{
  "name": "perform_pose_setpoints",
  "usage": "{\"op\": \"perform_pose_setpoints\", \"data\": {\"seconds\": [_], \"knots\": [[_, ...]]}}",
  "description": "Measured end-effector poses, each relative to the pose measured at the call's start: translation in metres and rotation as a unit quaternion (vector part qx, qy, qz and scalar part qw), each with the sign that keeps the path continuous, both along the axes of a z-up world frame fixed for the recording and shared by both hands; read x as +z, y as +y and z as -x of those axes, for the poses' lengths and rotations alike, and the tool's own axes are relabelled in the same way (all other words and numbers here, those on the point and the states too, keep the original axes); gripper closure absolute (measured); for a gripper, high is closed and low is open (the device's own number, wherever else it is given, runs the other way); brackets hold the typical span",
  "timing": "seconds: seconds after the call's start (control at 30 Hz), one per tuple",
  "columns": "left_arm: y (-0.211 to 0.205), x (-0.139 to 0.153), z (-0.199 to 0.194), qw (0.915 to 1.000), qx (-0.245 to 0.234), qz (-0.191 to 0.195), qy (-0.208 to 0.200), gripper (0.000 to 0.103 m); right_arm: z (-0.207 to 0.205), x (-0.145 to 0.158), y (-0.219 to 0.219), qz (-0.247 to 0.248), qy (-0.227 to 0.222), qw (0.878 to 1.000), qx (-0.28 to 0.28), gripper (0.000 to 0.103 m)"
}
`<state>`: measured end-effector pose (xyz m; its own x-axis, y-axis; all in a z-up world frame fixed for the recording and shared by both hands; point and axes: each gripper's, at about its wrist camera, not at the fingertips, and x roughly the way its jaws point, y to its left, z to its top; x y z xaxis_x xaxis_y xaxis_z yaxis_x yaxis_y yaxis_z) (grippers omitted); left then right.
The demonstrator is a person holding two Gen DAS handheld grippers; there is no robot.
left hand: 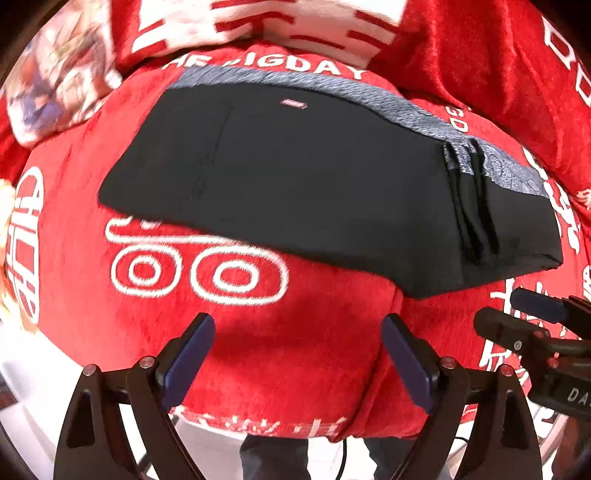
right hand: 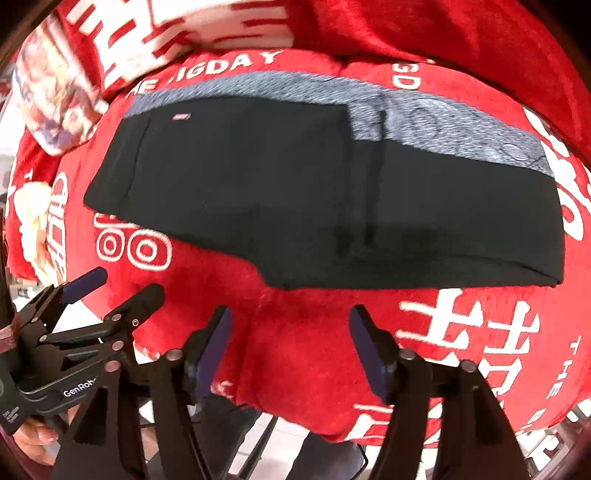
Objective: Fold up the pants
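My left tool (left hand: 297, 354) and right tool (right hand: 290, 345) hang open, empty; the folded pants (left hand: 314, 184) lie ahead, long axis crosswise; the right is nearer their thick end.

Folded pants (left hand: 314, 177) lie flat on blanket (left hand: 280, 332), long side running left-right, waistband (left hand: 406, 107) along far edge. Blanket covers the table, front edge hanging over near side. Left gripper (left hand: 299, 354) on near side of pants, apart from them, over blanket, jaws spread. Right gripper (right hand: 291, 343) just right of left one, also near side, apart from pants, jaws spread. Behind pants a bunched cloth (left hand: 266, 22), patterned item (left hand: 59, 74) at far left
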<state>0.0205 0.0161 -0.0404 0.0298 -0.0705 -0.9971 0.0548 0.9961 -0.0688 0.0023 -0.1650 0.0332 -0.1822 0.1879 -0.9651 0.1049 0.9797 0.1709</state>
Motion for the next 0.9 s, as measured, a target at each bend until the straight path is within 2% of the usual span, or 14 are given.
{"op": "perform_pose_setpoints", "data": {"seconds": [0.13,0.17,0.23,0.33,0.43,0.5,0.67,0.9], "knots": [[0.025,0.001,0.010,0.9996,0.027,0.003,0.002,0.011,-0.002,0.002,0.025,0.007,0.006,0.999,0.032,0.025],[0.034,0.000,0.014,0.9992,0.039,0.004,0.007,0.003,-0.003,0.002,0.031,0.010,0.006,0.999,0.040,0.024],[0.050,0.000,0.018,0.9982,0.058,0.010,0.007,0.000,-0.006,0.003,0.042,0.019,0.006,0.998,0.054,0.019],[0.074,-0.002,0.025,0.9961,0.086,0.017,0.009,0.000,-0.016,0.007,0.060,0.043,-0.014,0.996,0.074,0.013],[0.094,-0.004,0.030,0.9937,0.110,0.016,0.010,0.000,-0.025,0.009,0.076,0.065,-0.036,0.993,0.094,0.003],[0.107,-0.005,0.032,0.9921,0.124,0.013,0.008,0.000,-0.033,0.010,0.091,0.073,-0.046,0.990,0.115,0.003],[0.135,-0.008,0.033,0.9889,0.148,0.000,0.009,0.000,-0.043,0.005,0.119,0.065,-0.026,0.986,0.149,0.003],[0.169,-0.010,0.026,0.9848,0.172,-0.017,0.011,0.000,-0.043,-0.005,0.139,0.046,-0.004,0.988,0.144,0.003]]}}
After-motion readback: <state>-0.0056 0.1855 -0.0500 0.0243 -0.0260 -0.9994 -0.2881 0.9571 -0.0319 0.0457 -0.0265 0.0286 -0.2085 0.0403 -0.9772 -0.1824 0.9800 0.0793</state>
